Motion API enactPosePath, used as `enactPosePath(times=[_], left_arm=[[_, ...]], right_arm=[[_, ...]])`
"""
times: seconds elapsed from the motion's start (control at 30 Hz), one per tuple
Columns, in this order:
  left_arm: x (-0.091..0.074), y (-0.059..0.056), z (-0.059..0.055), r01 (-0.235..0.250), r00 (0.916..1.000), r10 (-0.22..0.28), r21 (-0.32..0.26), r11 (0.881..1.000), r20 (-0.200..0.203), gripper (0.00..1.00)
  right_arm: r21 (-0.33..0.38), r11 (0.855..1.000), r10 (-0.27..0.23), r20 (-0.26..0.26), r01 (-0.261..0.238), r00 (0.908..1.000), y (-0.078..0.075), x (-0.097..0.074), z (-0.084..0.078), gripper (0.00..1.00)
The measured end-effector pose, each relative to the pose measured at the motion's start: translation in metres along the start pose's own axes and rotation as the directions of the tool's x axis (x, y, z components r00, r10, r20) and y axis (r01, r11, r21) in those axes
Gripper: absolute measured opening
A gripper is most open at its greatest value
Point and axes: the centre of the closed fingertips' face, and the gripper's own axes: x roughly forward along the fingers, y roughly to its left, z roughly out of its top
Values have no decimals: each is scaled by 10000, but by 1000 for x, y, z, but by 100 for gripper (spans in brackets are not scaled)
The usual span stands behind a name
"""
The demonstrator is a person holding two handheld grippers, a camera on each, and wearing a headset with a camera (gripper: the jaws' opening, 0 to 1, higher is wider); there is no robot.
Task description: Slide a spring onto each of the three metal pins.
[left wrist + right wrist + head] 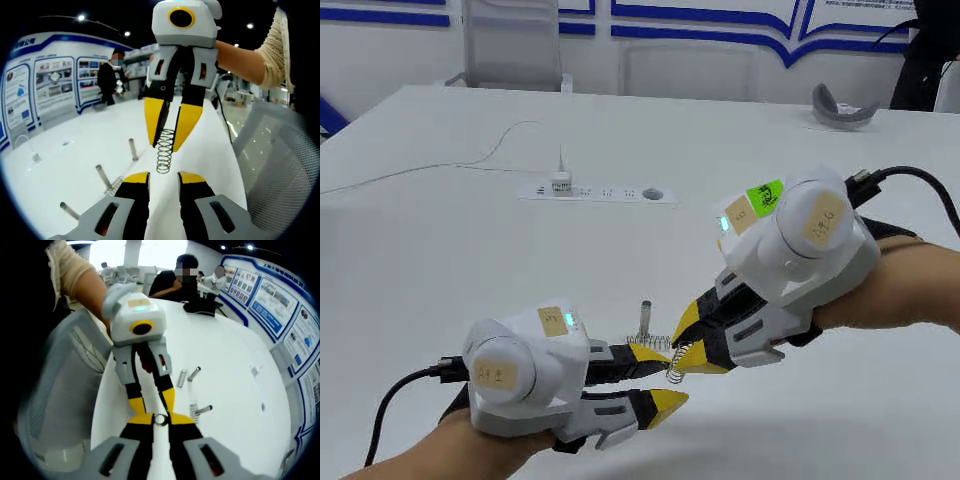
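Spring poised: the right gripper (161, 419) pinches a spring (165, 150) by its upper end, the coil hanging down in front of the left gripper (164, 176), whose jaws stand a little apart with nothing between them. Three pins (133, 149) stand upright on the white table (440, 260), all seemingly bare, so the first threading looks to be in hand. Next, the coil must be lined up over a pin's top and lowered. A loose spring (116, 184) lies just beside the middle pin (102, 176). The left gripper, close by, could crowd the approach. A power strip (597, 191) lies well behind.
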Motion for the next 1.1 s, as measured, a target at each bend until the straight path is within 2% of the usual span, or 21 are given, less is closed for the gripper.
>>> enactPosePath(times=[0.47, 1.1], left_arm=[[-26, 13, -14, -555, 9984, 548, -732, 9958, -104, 40], [-56, 31, -22, -1483, 9889, 1483, -1129, 9825, -85, 55]], right_arm=[[354, 9978, -548, -321, 559, 9980, -19, -19, -15, 12], [539, 9918, -1118, -765, 1161, 9908, -47, -39, -27, 12]])
